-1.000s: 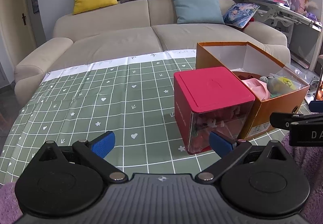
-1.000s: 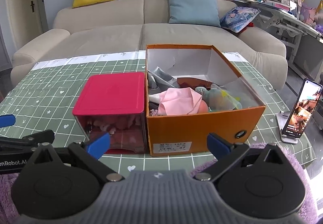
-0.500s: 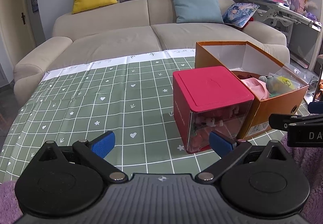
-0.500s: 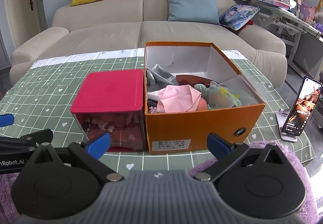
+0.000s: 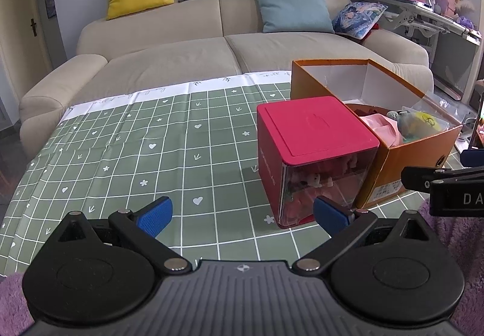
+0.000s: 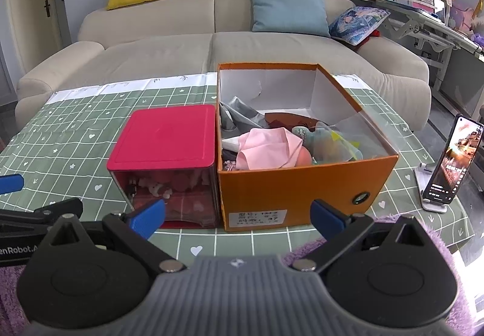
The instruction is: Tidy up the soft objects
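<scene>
An open orange cardboard box (image 6: 290, 184) stands on the green checked tablecloth and holds several soft things: a pink cloth (image 6: 266, 148), a grey cloth (image 6: 239, 115), a teal plush (image 6: 320, 139). Pressed against its left side is a red box (image 6: 163, 136) with a clear front, small items showing inside. My right gripper (image 6: 237, 215) hovers open just in front of both boxes, holding nothing. In the left wrist view the red box (image 5: 314, 136) and orange box (image 5: 420, 151) sit to the right of my open, empty left gripper (image 5: 242, 213).
A phone on a stand (image 6: 447, 166) is at the table's right edge. A beige sofa (image 5: 187, 42) with yellow, grey, blue cushions lies behind the table. A cluttered desk (image 6: 423, 12) is at back right. A purple fuzzy surface (image 6: 435, 242) lies under the grippers.
Both views have shifted slightly; the boxes sit a little lower and closer in the right wrist view. Both grippers stay open and empty.
</scene>
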